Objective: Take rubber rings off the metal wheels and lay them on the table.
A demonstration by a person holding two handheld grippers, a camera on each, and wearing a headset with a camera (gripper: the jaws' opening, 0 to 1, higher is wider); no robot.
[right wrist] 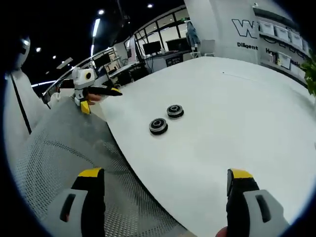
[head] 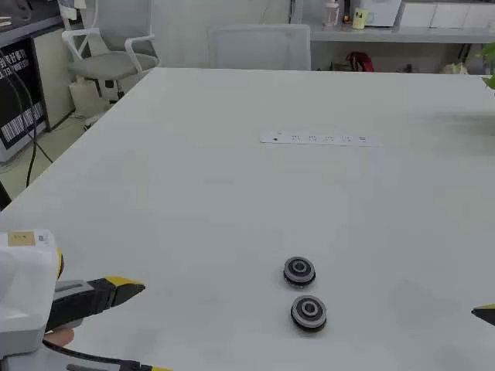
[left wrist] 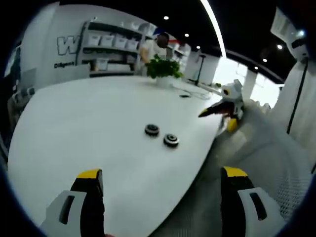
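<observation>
Two small metal wheels, each with a black rubber ring around it, lie flat on the white table (head: 232,178): the far wheel (head: 298,271) (left wrist: 152,130) (right wrist: 175,111) and the near wheel (head: 308,313) (left wrist: 171,140) (right wrist: 158,126). My left gripper (head: 139,328) (left wrist: 162,175) (right wrist: 94,91) hovers open at the table's near left edge, well left of the wheels, with nothing between its jaws. My right gripper (right wrist: 165,175) (left wrist: 222,108) is open too and holds nothing, off to the wheels' right; a yellow tip of it (head: 483,311) shows at the head view's right edge.
A white power strip (head: 317,139) lies on the table beyond the wheels. Chairs (head: 259,46) stand at the far edge and another chair (head: 108,54) at the far left. A potted plant (left wrist: 160,66) sits at the table's far right. The near table edge is close to both grippers.
</observation>
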